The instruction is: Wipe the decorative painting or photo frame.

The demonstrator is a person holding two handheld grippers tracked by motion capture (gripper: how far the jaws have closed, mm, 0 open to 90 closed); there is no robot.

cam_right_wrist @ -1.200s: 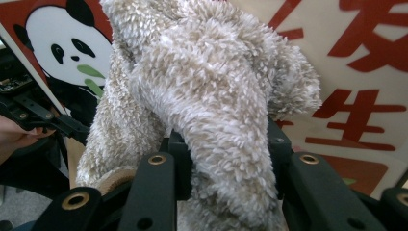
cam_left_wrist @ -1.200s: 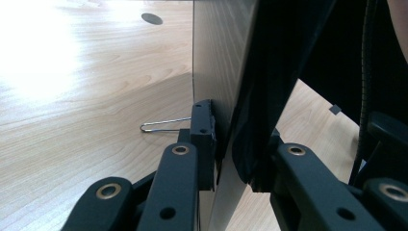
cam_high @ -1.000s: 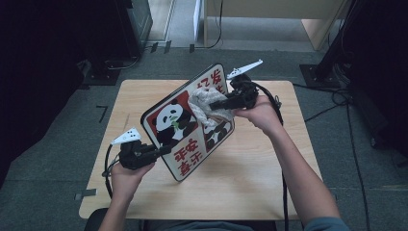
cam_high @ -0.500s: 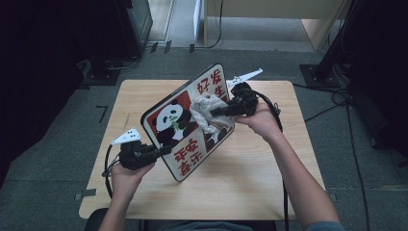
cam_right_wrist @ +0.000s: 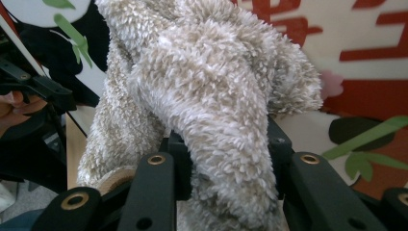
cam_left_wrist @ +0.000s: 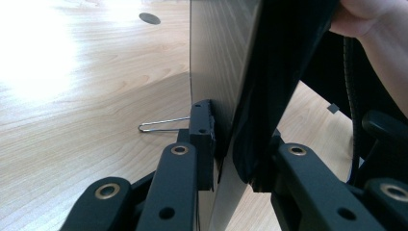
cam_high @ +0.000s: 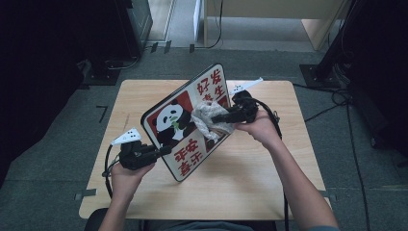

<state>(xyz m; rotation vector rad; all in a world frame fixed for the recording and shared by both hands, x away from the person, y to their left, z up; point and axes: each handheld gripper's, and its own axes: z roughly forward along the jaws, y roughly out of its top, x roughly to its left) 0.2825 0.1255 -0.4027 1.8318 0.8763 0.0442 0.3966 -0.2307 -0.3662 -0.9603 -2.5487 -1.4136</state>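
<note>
My right claw (cam_high: 219,118) pinches a fluffy cloth (cam_high: 208,120) against the tilted panda sign (cam_high: 185,125) (face toward me); my left claw (cam_high: 161,151) clamps its lower edge.

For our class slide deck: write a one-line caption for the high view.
Left gripper holds a panda board tilted on the table while the right gripper presses a fluffy cloth against it.
</note>
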